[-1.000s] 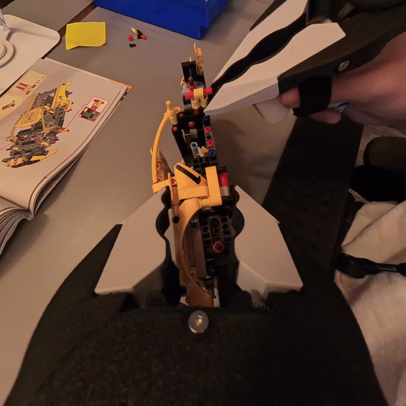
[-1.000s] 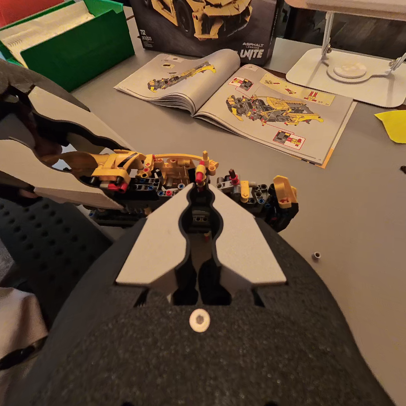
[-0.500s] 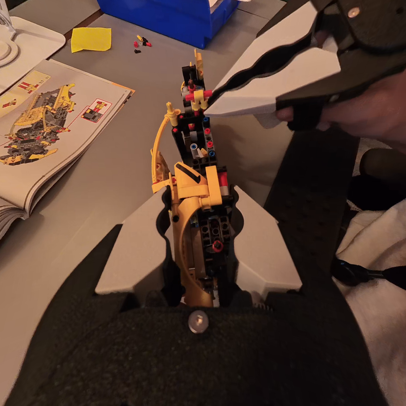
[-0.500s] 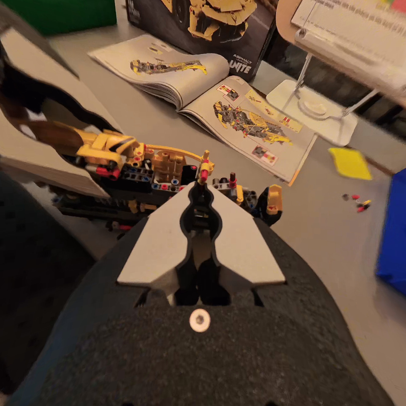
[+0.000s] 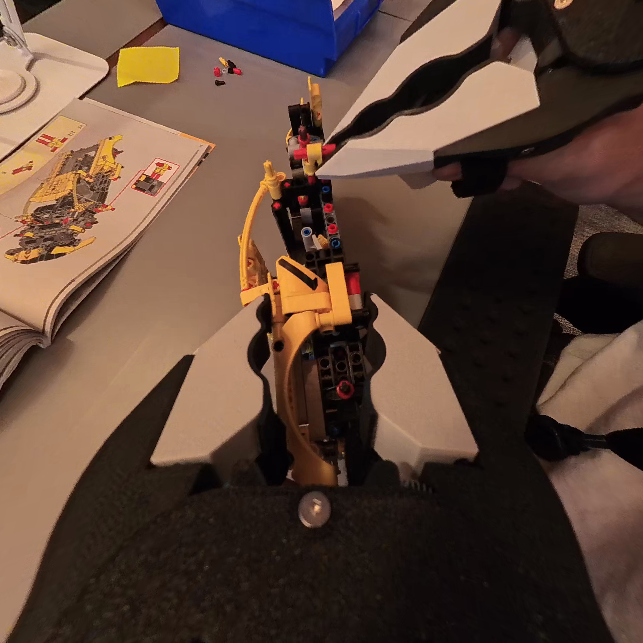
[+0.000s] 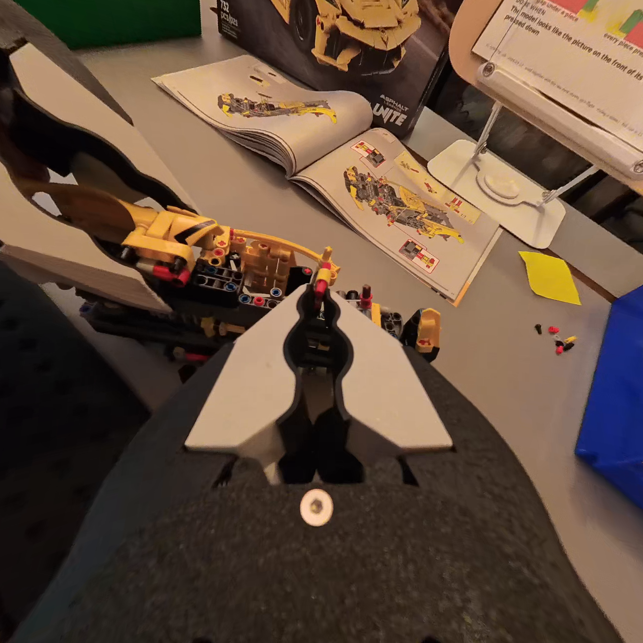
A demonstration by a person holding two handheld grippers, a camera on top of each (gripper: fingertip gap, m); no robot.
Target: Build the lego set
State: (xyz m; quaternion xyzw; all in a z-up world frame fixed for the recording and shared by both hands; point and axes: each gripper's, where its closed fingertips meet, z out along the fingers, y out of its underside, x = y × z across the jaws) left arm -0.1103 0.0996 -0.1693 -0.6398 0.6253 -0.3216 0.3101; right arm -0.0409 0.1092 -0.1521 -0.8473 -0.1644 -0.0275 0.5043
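A half-built yellow and black Lego car model (image 5: pixel 309 264) lies lengthwise between my left gripper's fingers (image 5: pixel 222 382). My left gripper (image 5: pixel 316 309) is shut on its rear end. My right gripper (image 5: pixel 325 156) comes in from the upper right, its tips closed on a small red axle with a yellow connector (image 5: pixel 311 153) at the model's far part. In the right wrist view my right gripper (image 6: pixel 317 294) pinches that red and yellow piece (image 6: pixel 323 275) on top of the model (image 6: pixel 243 275). The left gripper (image 6: pixel 87 208) holds the model's yellow end at the left.
An open instruction booklet (image 5: pixel 69 195) (image 6: pixel 348 167) lies on the grey table. A blue bin (image 5: pixel 278 31) (image 6: pixel 619 400), a yellow paper (image 6: pixel 549 278) and small loose pieces (image 6: pixel 558 341) are nearby. The Lego box (image 6: pixel 348 41) and a white stand (image 6: pixel 497 188) are behind. A black mat (image 5: pixel 504 278) lies at the table edge. The grippers' ends are close to 8 cm from one another.
My right gripper has swung and tilted, its handle rising, while its tips stay on the red and yellow piece. The left gripper keeps its hold on the model.
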